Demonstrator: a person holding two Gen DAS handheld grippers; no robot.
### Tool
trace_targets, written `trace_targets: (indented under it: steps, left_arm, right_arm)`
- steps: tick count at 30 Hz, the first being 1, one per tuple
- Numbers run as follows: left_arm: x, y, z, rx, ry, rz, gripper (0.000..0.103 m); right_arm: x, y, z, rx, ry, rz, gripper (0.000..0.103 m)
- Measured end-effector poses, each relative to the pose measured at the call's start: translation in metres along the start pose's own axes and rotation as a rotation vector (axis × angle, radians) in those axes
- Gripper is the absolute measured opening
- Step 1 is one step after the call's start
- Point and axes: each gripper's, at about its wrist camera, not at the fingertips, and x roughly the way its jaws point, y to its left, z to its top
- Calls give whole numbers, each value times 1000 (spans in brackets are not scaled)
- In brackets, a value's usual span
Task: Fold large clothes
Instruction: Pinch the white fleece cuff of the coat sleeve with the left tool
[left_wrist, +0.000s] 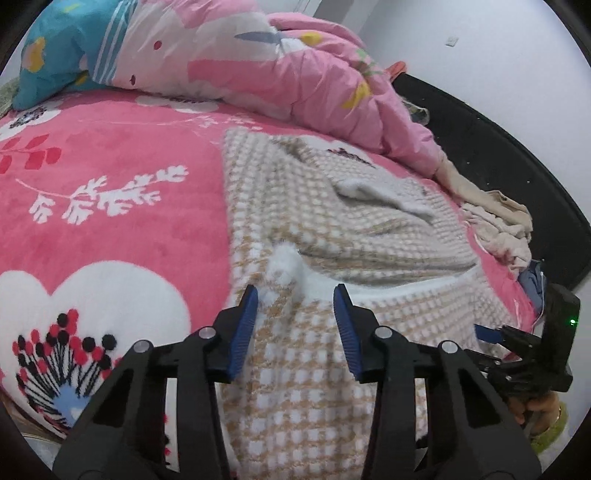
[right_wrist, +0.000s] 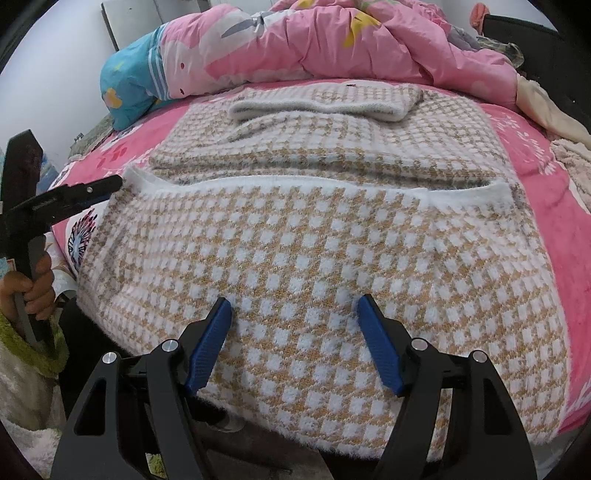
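You are parting both the left gripper (left_wrist: 295, 291) and right gripper (right_wrist: 293, 302) over the checked sweater (right_wrist: 314, 258), gripping nothing; closing shallow risks pinching only fuzz, so the fold slips.

Left claw (left_wrist: 295, 295) is angled down near the bed's front left corner, blue pads (left_wrist: 243, 325) partly apart around a white fluffy tuft, not clearly pinching. Right claw (right_wrist: 294, 306) tilts down steeper at the front edge, jaws wide, nothing gripped. Bare hand (right_wrist: 37, 291) holds the left handle.
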Motion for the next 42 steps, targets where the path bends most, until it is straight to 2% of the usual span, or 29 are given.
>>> trace_targets:
  steps: [4, 10, 15, 18, 20, 25, 28, 30, 31, 33, 37, 41, 42]
  left_arm:
    - [12, 6, -1, -20, 45, 18, 40]
    - [29, 18, 3, -81, 88, -26, 40]
    - [12, 11, 3, -73, 58, -165, 40]
    - [20, 9, 1, -35, 95, -99, 42]
    - [32, 14, 0, -54, 144, -60, 42]
    - [37, 23, 1, -113, 118, -147, 42]
    - [28, 22, -1, -123, 85, -276, 42]
    - [24, 19, -2, -103, 83, -308, 44]
    - [25, 18, -2, -91, 93, -290, 44]
    - [36, 19, -3, -77, 140, -175, 43]
    - [44, 19, -1, -86, 150, -138, 42]
    - [45, 0, -3, 9, 157, -28, 38]
    - [43, -2, -3, 24, 161, -22, 37]
  right_arm:
    - [0, 0, 0, 0, 1, 1, 69]
    - [0, 0, 0, 1, -2, 0, 69]
    - [1, 1, -1, -2, 0, -2, 69]
    - [1, 1, 0, -2, 1, -1, 69]
    - [1, 1, -1, -1, 1, -2, 69]
    - [1, -1, 0, -5, 2, -2, 69]
    - [1, -1, 0, -7, 3, -2, 69]
    - [1, 0, 0, -7, 3, -3, 69]
    - [1, 0, 0, -7, 3, -3, 69]
    - [1, 0, 0, -7, 3, -3, 69]
    - [1, -1, 0, -7, 2, -4, 69]
    - [2, -1, 0, -7, 2, -3, 69]
    - [2, -1, 0, -7, 3, -2, 69]
